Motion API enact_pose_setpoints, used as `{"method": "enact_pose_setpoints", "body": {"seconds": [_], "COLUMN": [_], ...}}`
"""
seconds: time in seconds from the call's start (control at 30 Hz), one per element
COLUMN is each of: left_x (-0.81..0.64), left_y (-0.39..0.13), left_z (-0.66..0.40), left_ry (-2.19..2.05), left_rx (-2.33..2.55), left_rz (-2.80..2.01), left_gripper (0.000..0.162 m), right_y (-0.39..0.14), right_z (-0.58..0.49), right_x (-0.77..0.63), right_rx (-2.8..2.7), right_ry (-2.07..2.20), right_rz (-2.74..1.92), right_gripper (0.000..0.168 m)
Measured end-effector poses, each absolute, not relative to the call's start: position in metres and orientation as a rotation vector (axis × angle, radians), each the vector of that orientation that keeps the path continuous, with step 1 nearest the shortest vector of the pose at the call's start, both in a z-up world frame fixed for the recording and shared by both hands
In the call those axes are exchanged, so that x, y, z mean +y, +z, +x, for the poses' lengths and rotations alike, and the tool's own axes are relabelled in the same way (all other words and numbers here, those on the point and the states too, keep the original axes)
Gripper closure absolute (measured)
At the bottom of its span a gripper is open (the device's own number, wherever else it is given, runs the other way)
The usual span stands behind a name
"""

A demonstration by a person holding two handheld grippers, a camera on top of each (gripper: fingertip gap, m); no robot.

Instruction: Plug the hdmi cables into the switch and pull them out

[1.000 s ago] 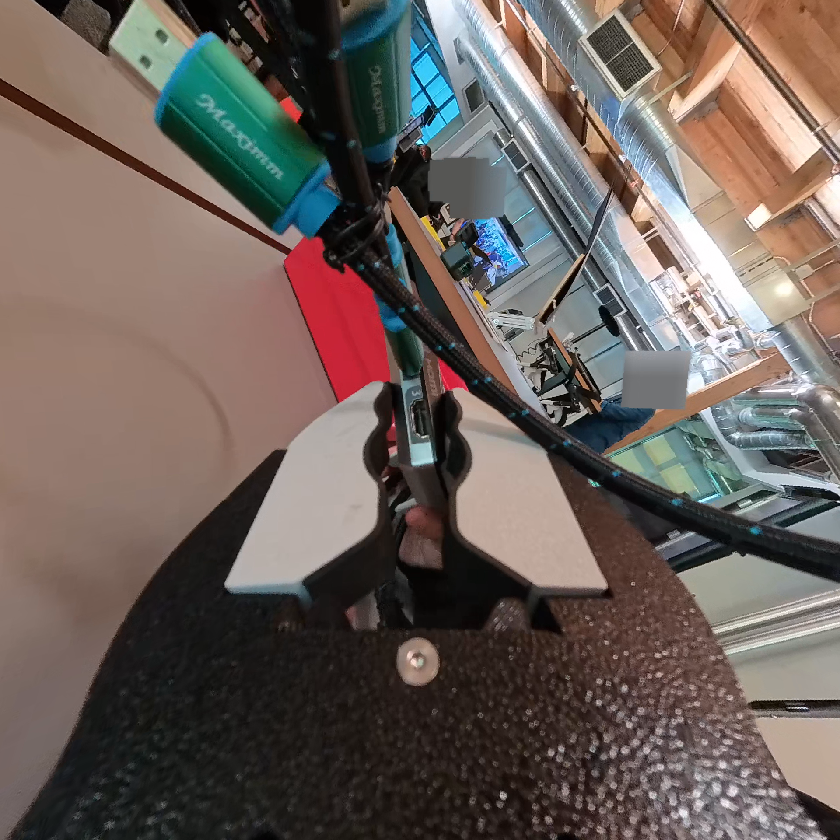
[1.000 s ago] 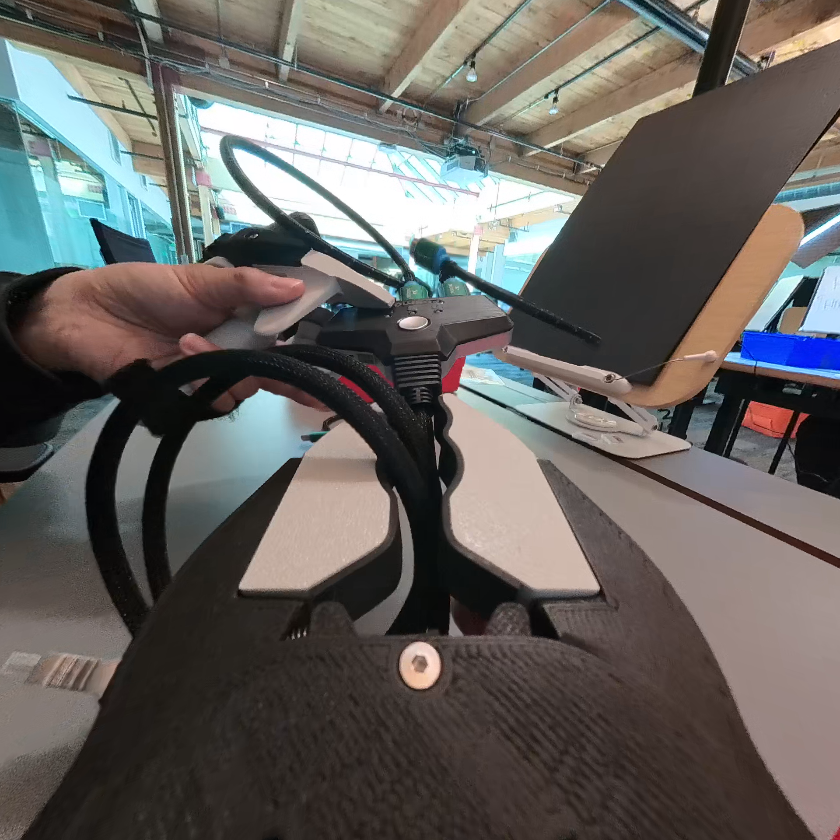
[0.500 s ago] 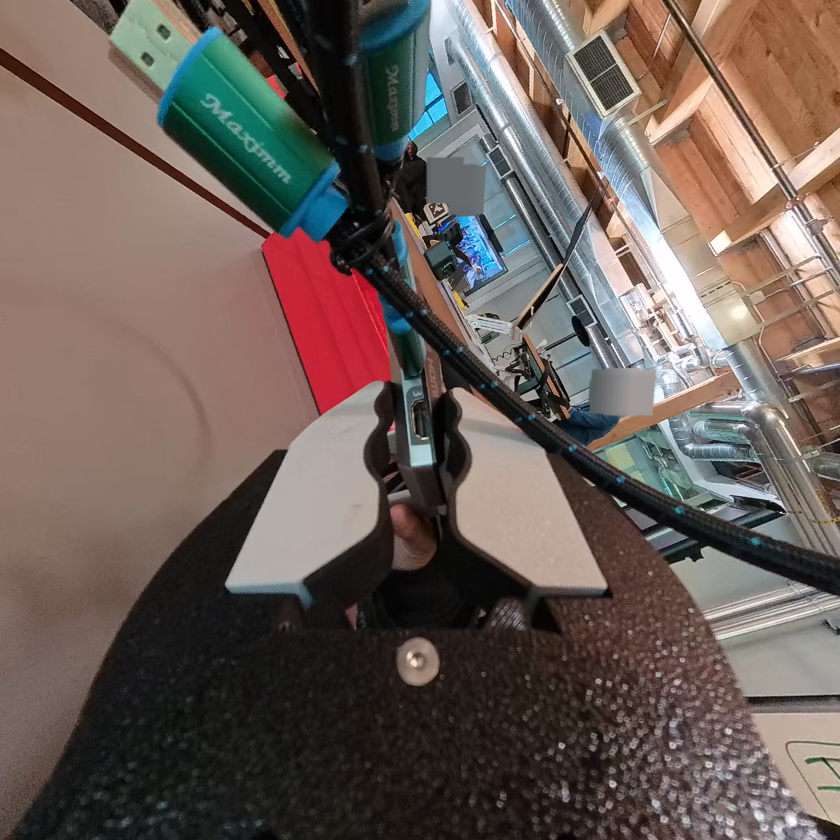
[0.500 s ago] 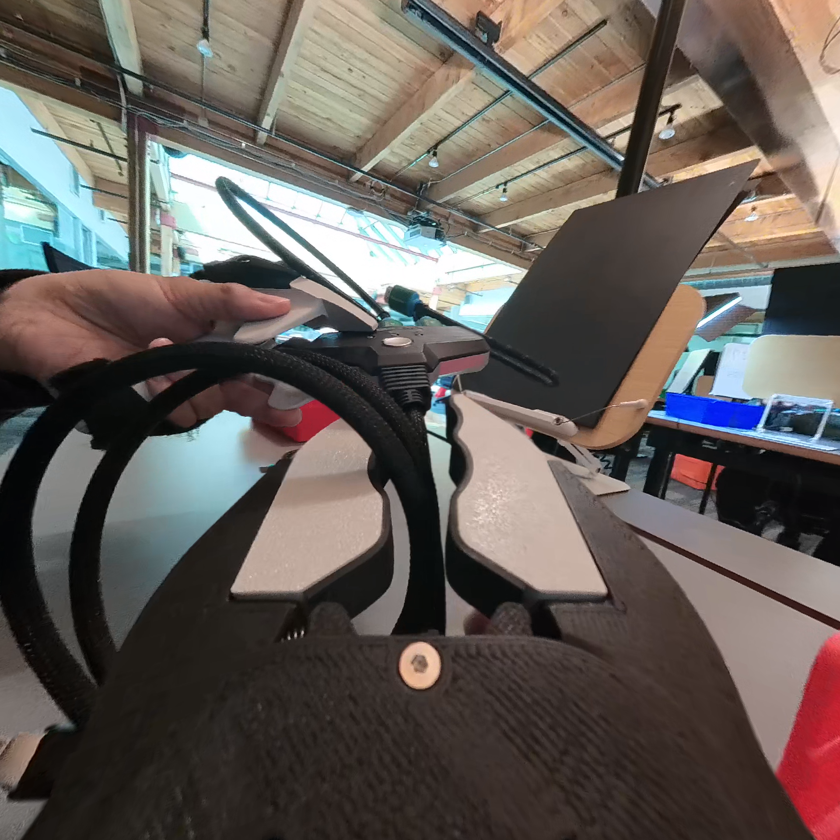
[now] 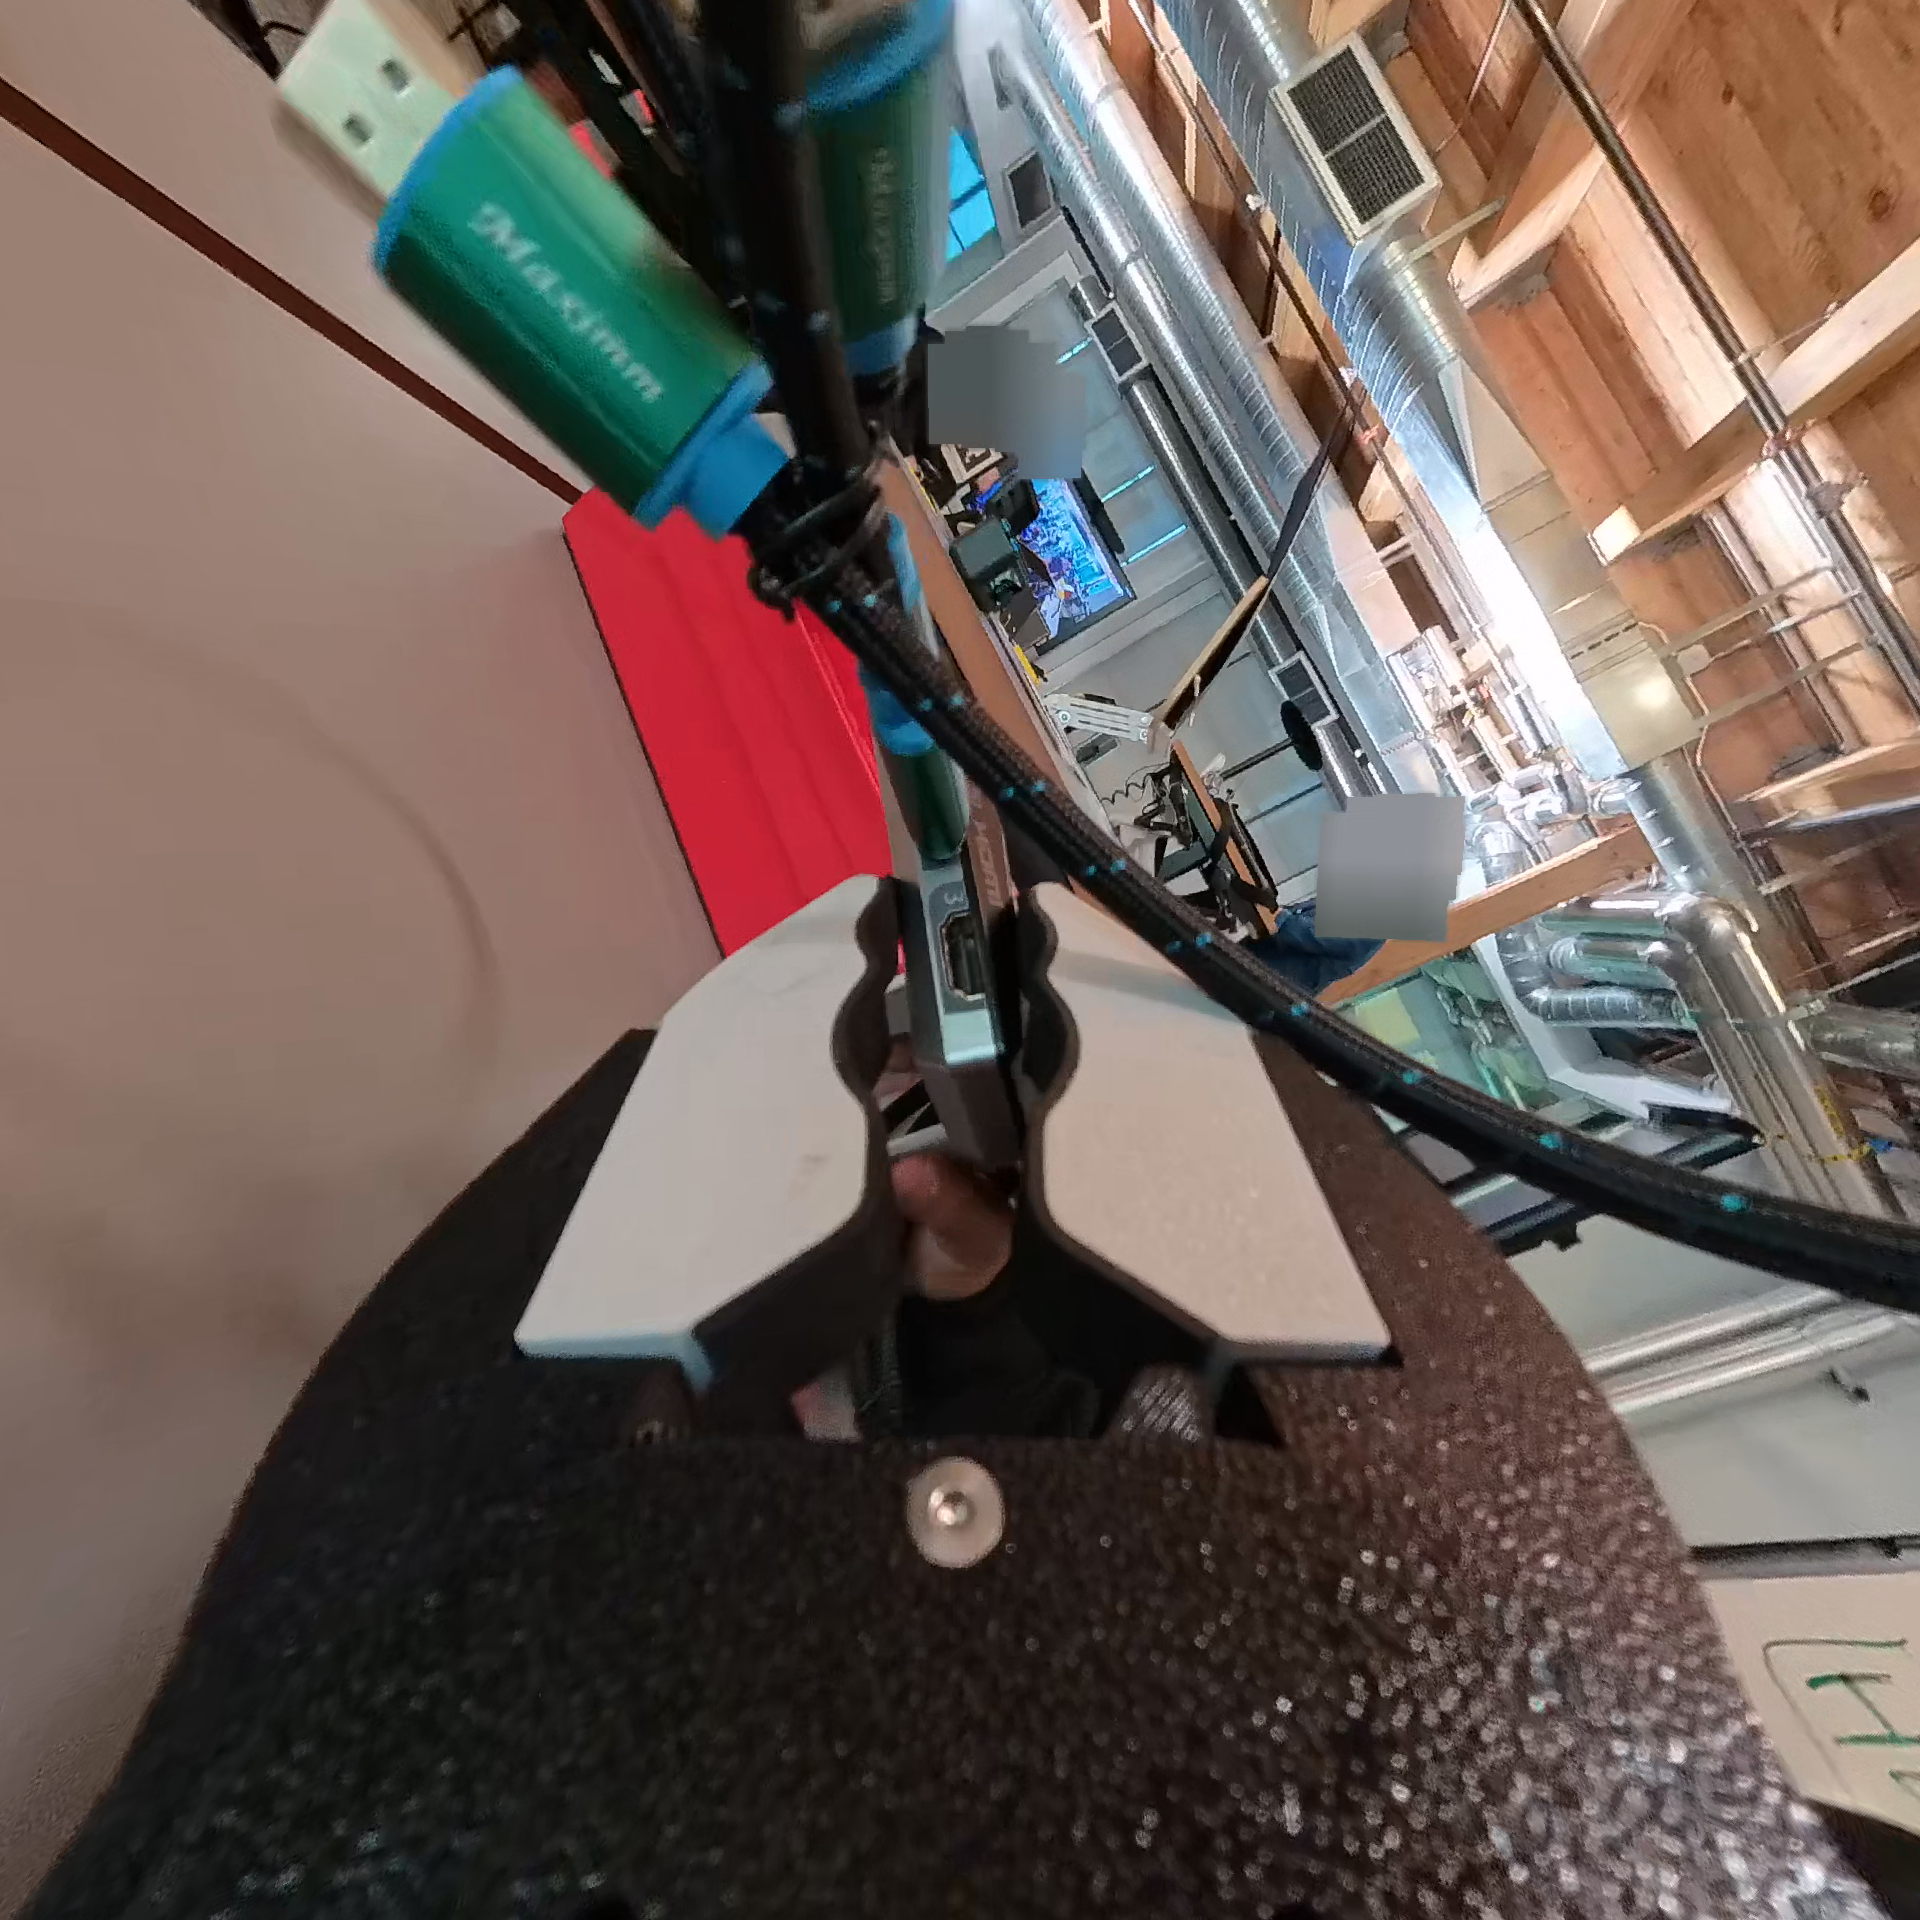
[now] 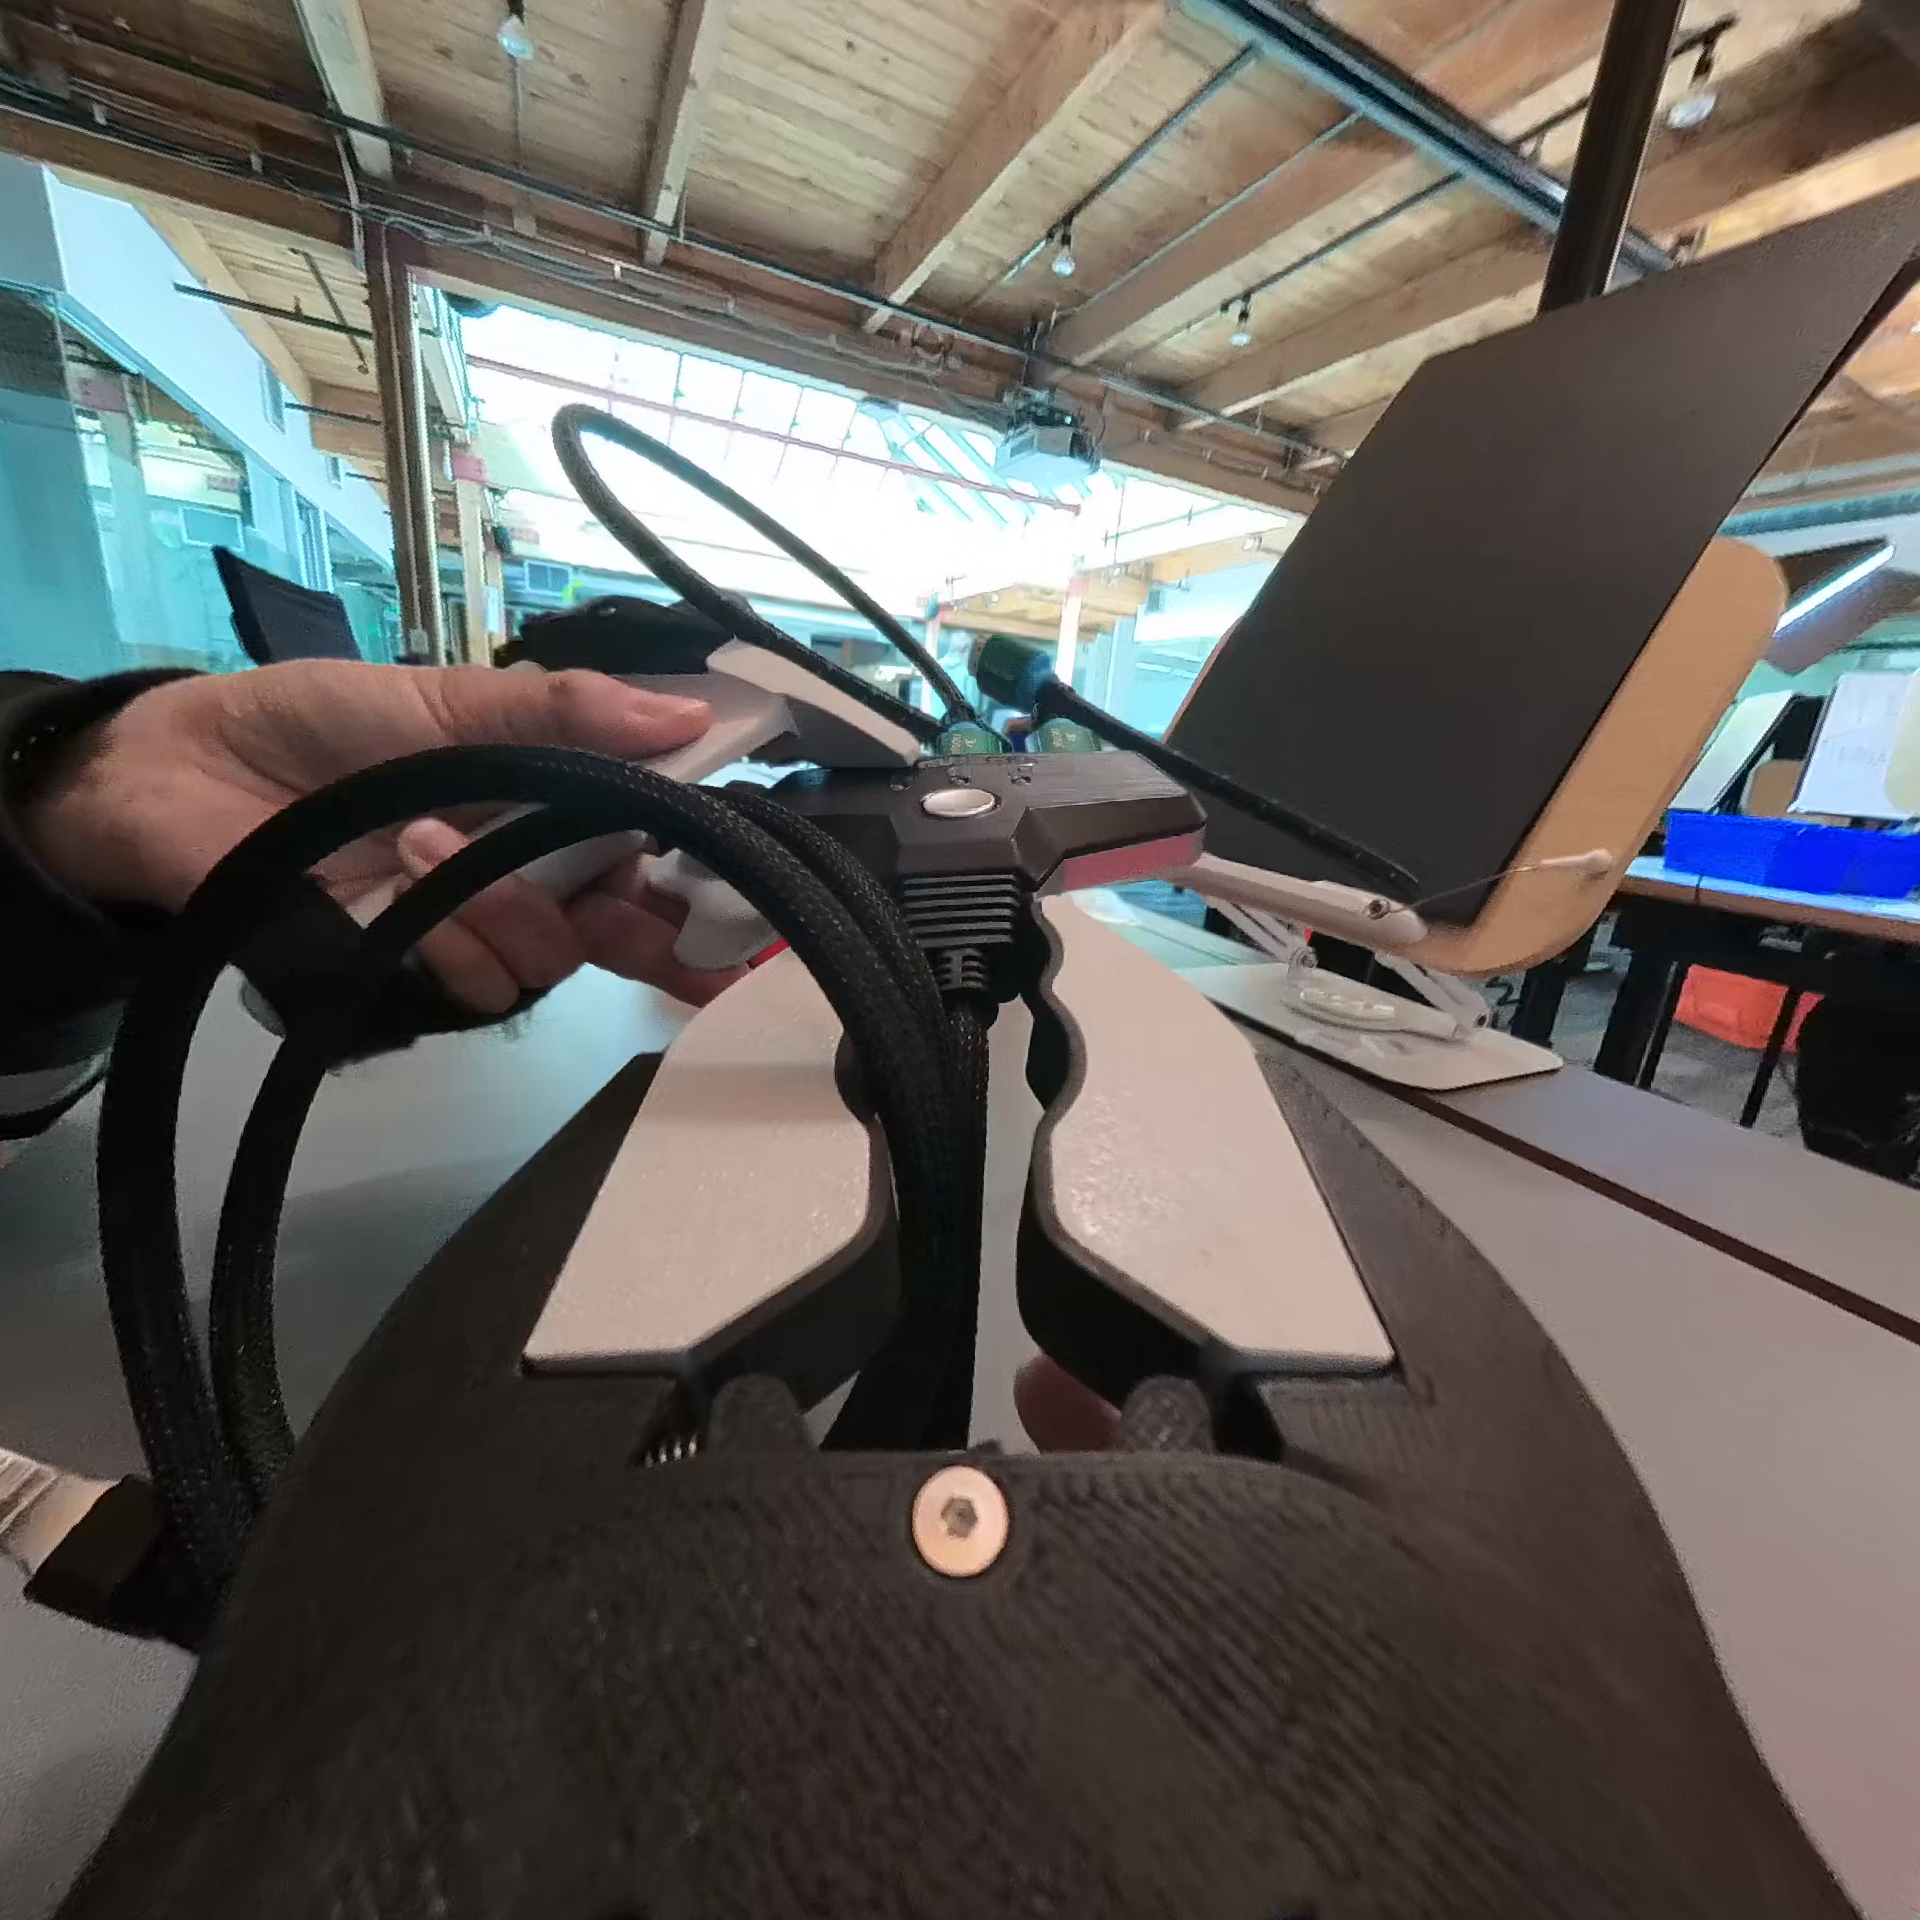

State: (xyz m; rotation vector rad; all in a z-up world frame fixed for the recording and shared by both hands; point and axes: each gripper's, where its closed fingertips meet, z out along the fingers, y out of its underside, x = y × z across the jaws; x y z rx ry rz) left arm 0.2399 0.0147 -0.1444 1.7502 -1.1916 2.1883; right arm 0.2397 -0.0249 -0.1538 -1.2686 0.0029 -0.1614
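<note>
Left wrist view: switch [image 5: 961,997] sits between the left gripper [image 5: 954,971] fingers, one port facing the camera. A plugged connector [image 5: 928,800] stands in the switch's far edge. Loose plug [image 5: 561,301] hangs far left; second plug [image 5: 878,197] just right of it, both tied into the braided cable [image 5: 1143,935], which runs off near right. Table [image 5: 260,727] to the left, pad [image 5: 727,707] on it behind the gripper.

Right wrist view: switch's own cable [image 6: 961,1122] runs between the right gripper [image 6: 961,1029] fingers, switch beyond the tips. Coiled loops [image 6: 260,1091] to the left. Hand [image 6: 343,790] far left. Tilted board [image 6: 1507,644] far right on a stand [image 6: 1382,1029].
</note>
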Motion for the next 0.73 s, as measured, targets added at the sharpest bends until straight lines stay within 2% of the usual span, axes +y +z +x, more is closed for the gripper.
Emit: {"method": "enact_pose_setpoints", "body": {"seconds": [0.17, 0.4, 0.57, 0.67, 0.73], "left_x": [0.018, 0.035, 0.117, 0.170, 0.192], "left_y": [-0.148, -0.150, -0.176, -0.207, -0.232], "left_z": [0.235, 0.206, 0.192, 0.182, 0.169], "left_ry": [2.170, 2.182, 1.946, 1.446, 1.113], "left_rx": [-1.356, -1.830, -2.608, -3.090, -3.206], "left_rz": [1.704, 1.527, 1.553, 1.386, 1.213], "left_gripper": [0.137, 0.100, 0.119, 0.120, 0.120], "right_y": [-0.157, -0.153, -0.149, -0.151, -0.151], "right_z": [0.239, 0.252, 0.257, 0.256, 0.255], "right_x": [-0.023, -0.040, -0.048, -0.047, -0.046], "right_rx": [0.011, 0.056, 0.074, 0.073, 0.067], "right_ry": [-0.089, -0.094, -0.101, -0.086, -0.078], "right_rz": [-1.286, -1.227, -1.180, -1.179, -1.179], "right_gripper": [0.146, 0.146, 0.146, 0.146, 0.146]}}
